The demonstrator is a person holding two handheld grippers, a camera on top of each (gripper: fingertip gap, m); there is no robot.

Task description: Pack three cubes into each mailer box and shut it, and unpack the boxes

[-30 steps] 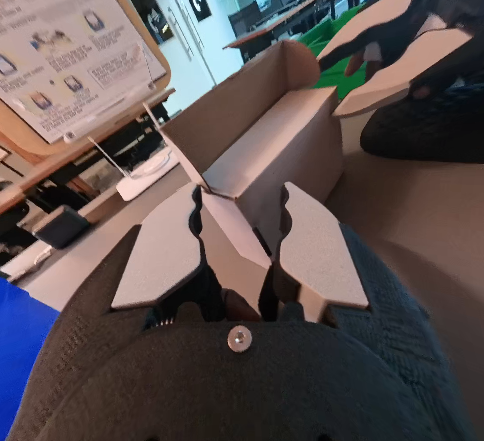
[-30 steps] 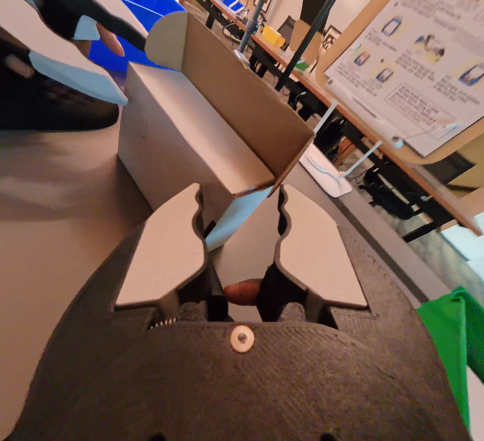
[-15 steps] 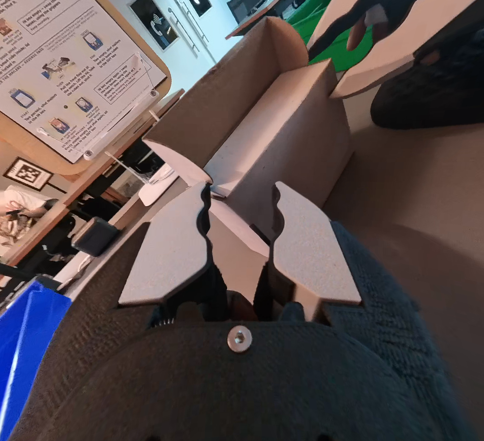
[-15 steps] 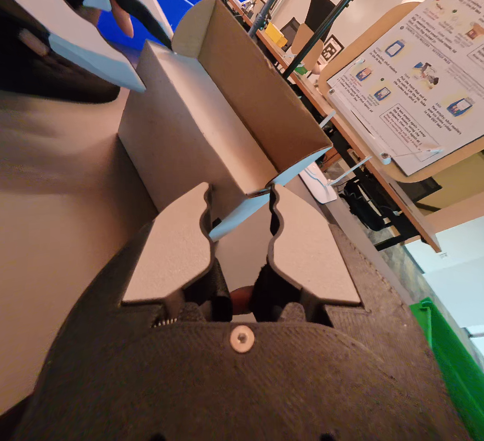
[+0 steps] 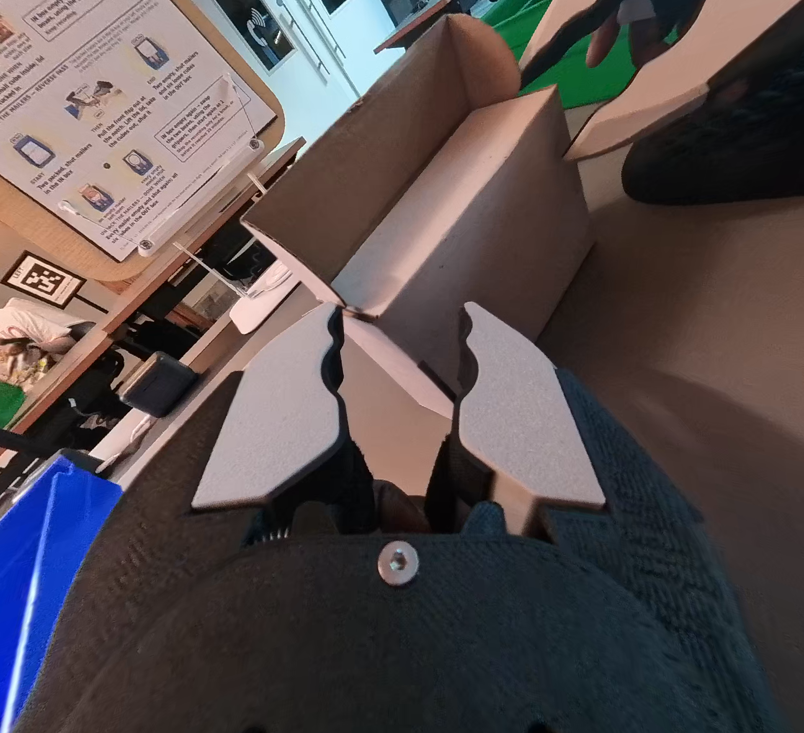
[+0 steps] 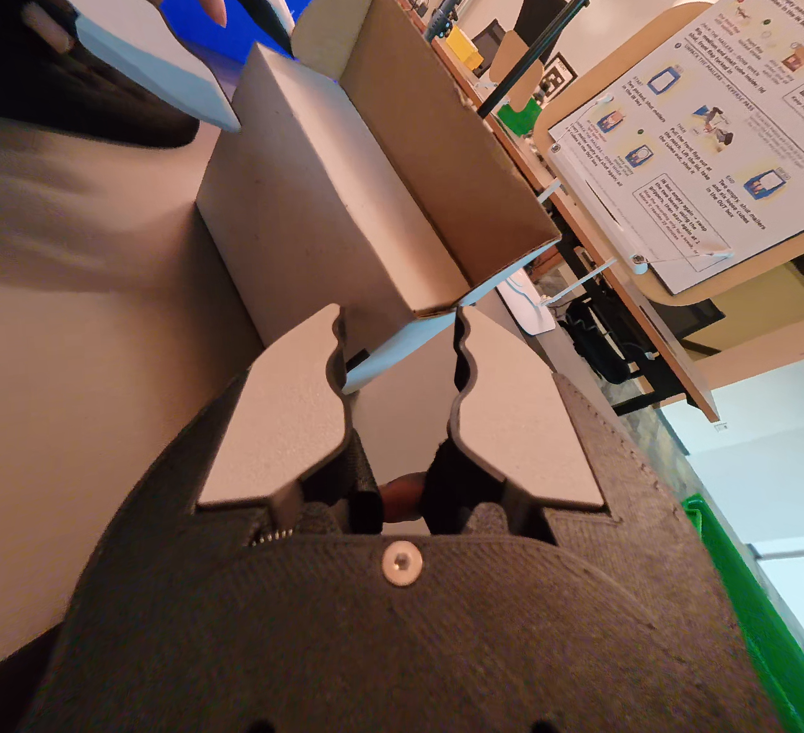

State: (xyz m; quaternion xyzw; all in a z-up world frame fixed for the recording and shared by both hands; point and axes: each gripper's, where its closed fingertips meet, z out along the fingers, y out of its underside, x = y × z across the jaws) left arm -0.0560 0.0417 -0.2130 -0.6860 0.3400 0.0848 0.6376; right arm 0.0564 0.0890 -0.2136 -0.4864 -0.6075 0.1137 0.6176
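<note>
**Two hand-held grippers at opposite ends of one open mailer box**

The left hand-held gripper (image 5: 400,316) has its jaws parted, with a loose side flap (image 5: 391,368) of the mailer box (image 5: 470,225) lying in the gap between them; the left finger's tip sits right at the box corner, though nothing is pinched. The right hand-held gripper (image 6: 398,314) is likewise spread apart, and a pale flap (image 6: 404,342) at its end of the box runs slantwise between its fingers (whether it touches either finger cannot be told).

The brown cardboard box rests on the tabletop (image 5: 674,320), its lid (image 5: 370,155) raised up along the far side with a rounded ear at each end. Neither view looks down into the box, so the cubes are out of sight.

Each wrist view catches the other gripper beyond the far end of the box: the left view has the right one at its upper right (image 5: 652,38), the right view has the left one at its upper left (image 6: 143,25), each with a fingertip of the person showing between its jaws.

Only the left view shows a dark block (image 5: 159,381) on the tabletop edge; only the right view shows a black stand pole (image 6: 552,33). Both show the instruction poster (image 5: 108,94), a blue bin (image 5: 39,581) and something green (image 6: 748,607).
</note>
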